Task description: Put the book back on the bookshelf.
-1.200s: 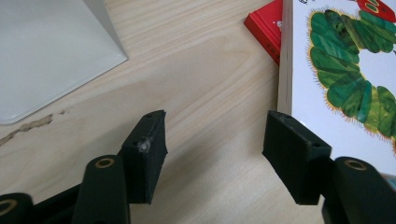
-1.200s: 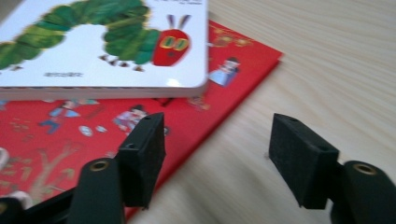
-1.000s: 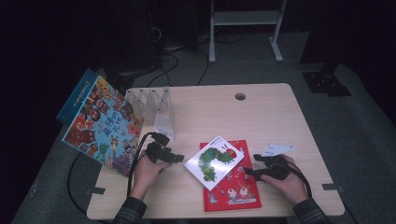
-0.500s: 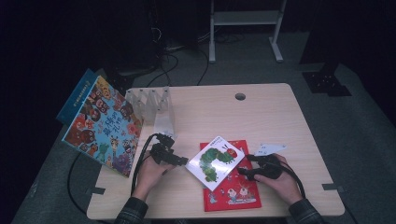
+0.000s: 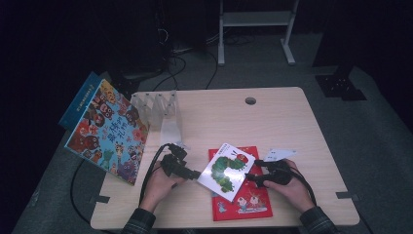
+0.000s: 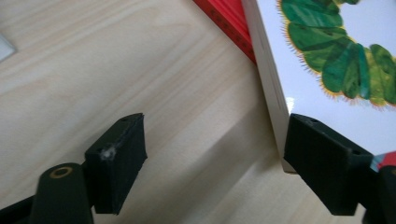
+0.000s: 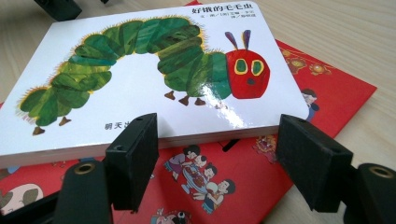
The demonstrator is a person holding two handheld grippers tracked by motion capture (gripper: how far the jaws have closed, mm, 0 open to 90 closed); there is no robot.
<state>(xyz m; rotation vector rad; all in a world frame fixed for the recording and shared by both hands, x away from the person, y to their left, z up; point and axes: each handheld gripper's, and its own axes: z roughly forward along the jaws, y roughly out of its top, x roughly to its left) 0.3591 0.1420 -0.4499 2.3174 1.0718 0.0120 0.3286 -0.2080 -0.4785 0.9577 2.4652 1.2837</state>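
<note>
Both grippers have closed in on the caterpillar book (image 5: 227, 170) since a second ago, the right gripper (image 5: 253, 177) sliding left to its edge. That white book lies askew atop a red book (image 5: 248, 202) at the table's (image 5: 272, 122) near side. Each claw gapes wide, holding nothing. The left gripper (image 5: 195, 173) has one jaw against the book's edge, seemingly bracing it so the right can grip.

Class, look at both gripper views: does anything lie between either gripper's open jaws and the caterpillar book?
Nothing visible does. The left gripper sits at the edge of the caterpillar book over bare table. The right gripper faces its opposite edge, above the red book.
</note>
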